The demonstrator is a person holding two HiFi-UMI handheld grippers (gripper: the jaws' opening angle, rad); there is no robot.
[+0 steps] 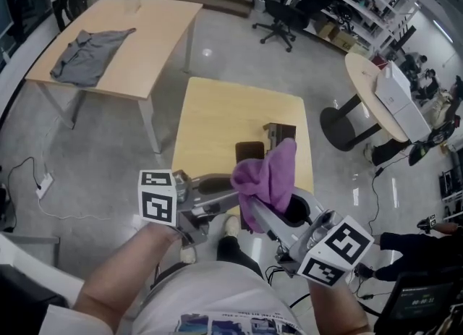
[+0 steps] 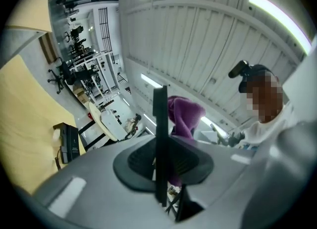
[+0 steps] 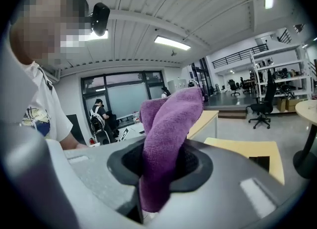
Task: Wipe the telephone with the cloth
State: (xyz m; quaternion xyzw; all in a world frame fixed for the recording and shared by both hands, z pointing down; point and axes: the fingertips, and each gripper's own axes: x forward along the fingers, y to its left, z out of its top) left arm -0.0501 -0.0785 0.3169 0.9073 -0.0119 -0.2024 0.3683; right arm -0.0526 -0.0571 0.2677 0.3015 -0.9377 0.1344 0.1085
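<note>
Now the right gripper (image 3: pixel 163 166) has its jaws shut tight on the purple cloth (image 3: pixel 168 124), which sticks up. The left gripper (image 2: pixel 158 168) has its jaws shut on a thin black flat thing (image 2: pixel 159 119). The telephone (image 1: pixel 278 134) sits apart from both, on the yellow table (image 1: pixel 217 113).

The cloth (image 1: pixel 269 174) is purple, soft and napped, bunched into a thick fold. It is pinched at its middle between the fingers of the right gripper (image 3: pixel 161 166), one rounded end standing above them and the other hanging limp below, clear of the worktop (image 1: pixel 217 116). The telephone (image 1: pixel 250 151) is a dark, boxy set lying on the pale yellow worktop near its edge on the person's side, just beyond the raised cloth and apart from it. The left gripper (image 2: pixel 161 163) clamps a thin dark slab (image 2: pixel 159 139), seen edge-on; whether it belongs to the telephone cannot be told.
</note>
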